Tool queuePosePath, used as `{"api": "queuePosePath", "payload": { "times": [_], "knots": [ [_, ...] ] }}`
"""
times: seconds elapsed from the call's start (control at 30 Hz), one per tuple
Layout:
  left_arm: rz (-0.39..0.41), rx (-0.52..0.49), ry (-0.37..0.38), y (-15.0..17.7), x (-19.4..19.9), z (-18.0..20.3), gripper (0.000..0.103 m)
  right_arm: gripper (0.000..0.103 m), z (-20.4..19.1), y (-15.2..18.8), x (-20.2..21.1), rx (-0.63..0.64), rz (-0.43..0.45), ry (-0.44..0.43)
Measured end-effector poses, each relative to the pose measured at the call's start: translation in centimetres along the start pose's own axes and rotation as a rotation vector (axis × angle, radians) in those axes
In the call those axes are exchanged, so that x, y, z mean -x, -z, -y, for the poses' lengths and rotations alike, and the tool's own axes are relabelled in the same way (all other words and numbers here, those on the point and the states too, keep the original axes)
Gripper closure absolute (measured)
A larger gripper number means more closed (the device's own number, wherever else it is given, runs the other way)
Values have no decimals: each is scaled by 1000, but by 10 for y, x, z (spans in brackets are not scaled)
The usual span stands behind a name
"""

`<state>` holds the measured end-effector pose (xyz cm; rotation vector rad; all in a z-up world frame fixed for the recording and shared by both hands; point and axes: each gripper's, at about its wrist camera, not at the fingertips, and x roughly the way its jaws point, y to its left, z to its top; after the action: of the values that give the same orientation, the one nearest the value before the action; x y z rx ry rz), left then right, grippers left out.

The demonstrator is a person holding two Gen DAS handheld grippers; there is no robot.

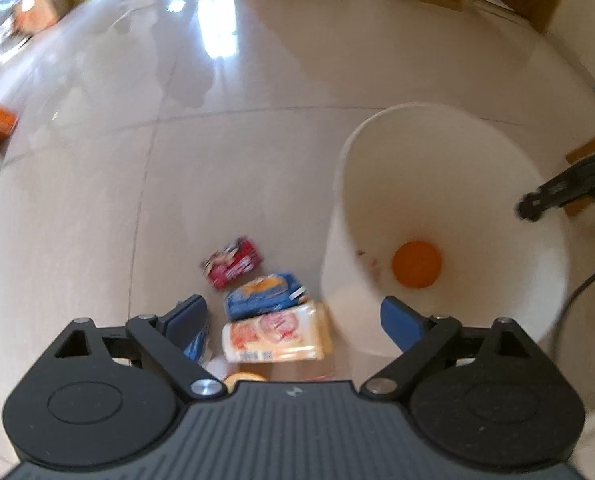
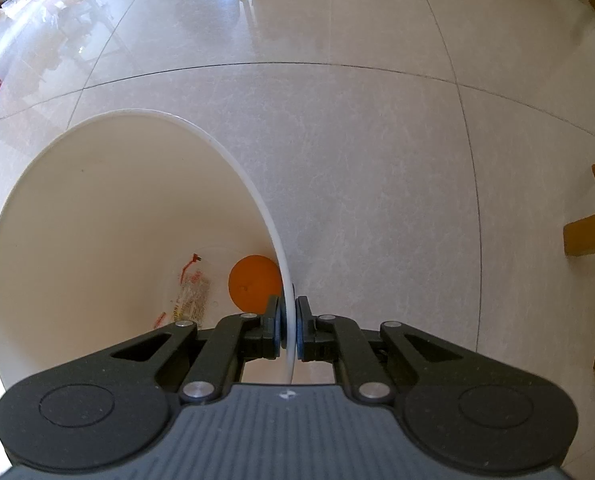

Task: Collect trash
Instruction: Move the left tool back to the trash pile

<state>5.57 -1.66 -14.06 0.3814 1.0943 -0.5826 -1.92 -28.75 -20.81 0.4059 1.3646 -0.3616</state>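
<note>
The left tool [image 1: 293, 320] hangs with its blue pads spread wide and nothing between them, tilted down over a small heap of wrappers on the tiled floor [image 1: 97, 184]. Nearest under it lies a cream and orange packet [image 1: 275, 338], with a blue packet [image 1: 263, 294] touching its far side and a red packet [image 1: 233, 266] just beyond that. A scrap of something yellow [image 1: 243, 378] peeks out at the tool's body edge; what it is cannot be told.

To do this pickup well, I would centre the spread pads over the cream and orange packet alone, come down until they straddle it, and close across its narrow width so the blue one is not dragged along.

Just right of the heap stands the white bin [image 1: 437, 184], holding an orange ball [image 1: 416, 264] and a clear wrapper with red print [image 2: 191, 294] at the bottom. The right tool [image 2: 289, 330] is clamped on the bin's rim, one pad inside and one outside, steadying it.

Printing on all packets is too blurred to read; no brand can be made out.
</note>
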Motion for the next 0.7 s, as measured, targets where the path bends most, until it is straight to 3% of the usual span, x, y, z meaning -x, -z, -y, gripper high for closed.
{"api": "queuePosePath", "payload": {
  "times": [0.23,0.5,0.7],
  "knots": [
    [-30,151,2,50,-36,-30,9,94,-3,2,0,5,8,3],
    [-53,221,-40,105,-95,-39,9,94,-4,2,1,7,9,8],
    [-119,259,-75,137,-133,-45,9,94,-4,3,1,7,11,8]
  ]
}}
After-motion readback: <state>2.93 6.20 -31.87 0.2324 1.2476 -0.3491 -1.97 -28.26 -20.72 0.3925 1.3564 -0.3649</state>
